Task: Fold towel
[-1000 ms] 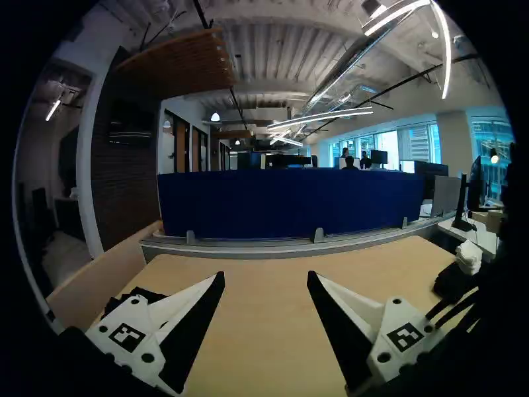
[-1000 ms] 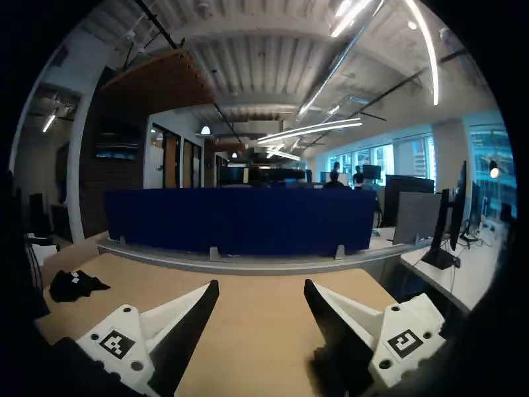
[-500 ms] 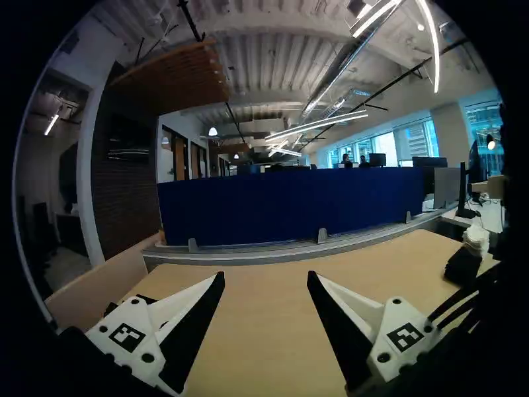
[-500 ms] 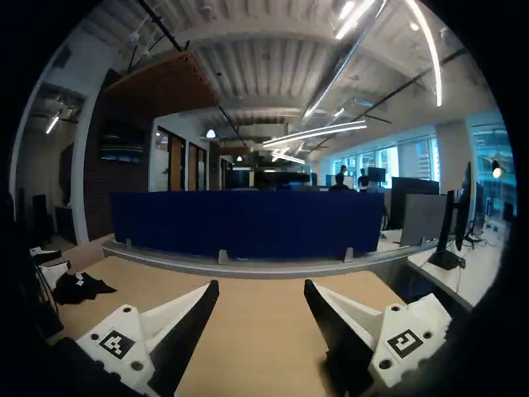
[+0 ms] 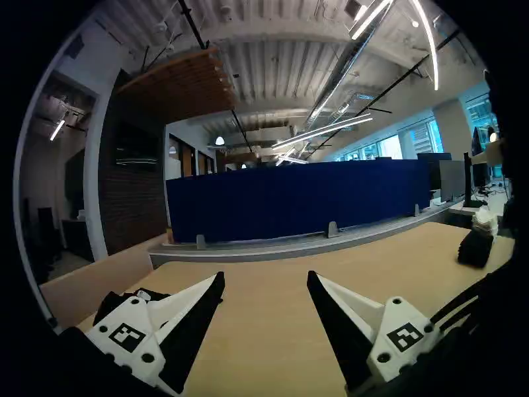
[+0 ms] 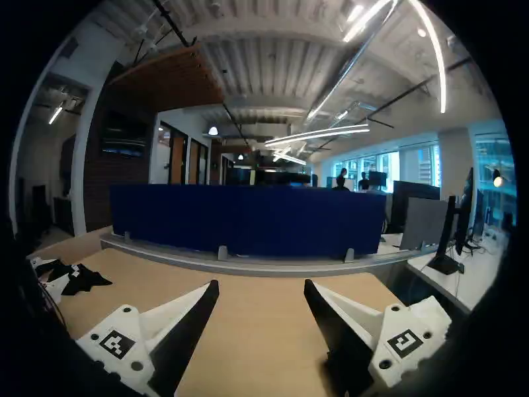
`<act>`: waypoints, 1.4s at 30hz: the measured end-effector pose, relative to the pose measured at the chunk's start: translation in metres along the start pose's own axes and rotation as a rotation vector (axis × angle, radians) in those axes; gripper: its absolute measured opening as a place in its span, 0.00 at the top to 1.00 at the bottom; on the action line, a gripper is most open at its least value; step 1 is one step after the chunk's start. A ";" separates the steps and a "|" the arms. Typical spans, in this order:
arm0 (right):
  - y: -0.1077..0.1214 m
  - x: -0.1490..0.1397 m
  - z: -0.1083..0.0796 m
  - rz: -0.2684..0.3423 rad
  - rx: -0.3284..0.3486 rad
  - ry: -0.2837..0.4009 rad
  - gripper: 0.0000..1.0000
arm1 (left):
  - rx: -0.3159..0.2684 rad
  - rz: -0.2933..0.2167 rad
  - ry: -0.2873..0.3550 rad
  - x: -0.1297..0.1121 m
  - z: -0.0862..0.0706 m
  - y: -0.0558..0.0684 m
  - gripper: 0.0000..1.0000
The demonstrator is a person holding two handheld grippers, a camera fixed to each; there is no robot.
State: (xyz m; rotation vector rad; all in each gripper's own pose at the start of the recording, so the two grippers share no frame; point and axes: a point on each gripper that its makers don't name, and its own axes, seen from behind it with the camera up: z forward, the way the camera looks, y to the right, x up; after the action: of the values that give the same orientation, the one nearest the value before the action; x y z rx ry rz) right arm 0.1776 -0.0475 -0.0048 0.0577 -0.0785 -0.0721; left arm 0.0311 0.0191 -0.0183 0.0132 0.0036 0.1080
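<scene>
left gripper [image 5: 265, 274]: tongs spread wide, nothing between the fingers [image 5: 192, 317]. It hovers over the table [image 5: 264, 337] with only bare wood in the gap.
right gripper [image 6: 260, 283]: same story, spread wide and holding nothing, over bare wood of the table [image 6: 258, 337].
towel, left gripper view: a dark crumpled cloth [image 5: 118, 302] with a small white tag. It lies on the table behind the left-hand finger, partly hidden by it. Not touched by either finger.
towel, right gripper view: far left on the table [image 6: 82, 278], well apart from the tongs, lying flat and bunched. White bits sit just beside it; I can't tell what they are.
lump: a dark bundle with a white top [image 5: 477, 242] near the table's right edge in the left gripper view. Too small and distorted to identify.
partition: a blue screen [image 5: 297, 198] runs along the table's far edge on a grey rail [image 5: 284, 246]. Same screen [image 6: 244, 218] in the right gripper view.
monitor: a dark screen on a stand [image 6: 455, 221] on the next desk, right of the table.
background: open office with long strip lights [image 6: 433, 53] on the ceiling and people [image 6: 342, 178] far off behind the partition.
</scene>
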 end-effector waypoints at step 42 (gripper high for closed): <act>-0.018 -0.029 0.026 0.004 0.029 -0.001 0.00 | 0.031 -0.083 0.000 -0.081 0.013 -0.014 0.08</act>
State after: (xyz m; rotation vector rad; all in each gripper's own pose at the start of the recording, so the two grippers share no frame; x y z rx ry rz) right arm 0.1451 -0.0643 0.0173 0.0864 -0.0806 -0.0668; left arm -0.0483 -0.0041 -0.0053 0.0436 0.0059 0.0246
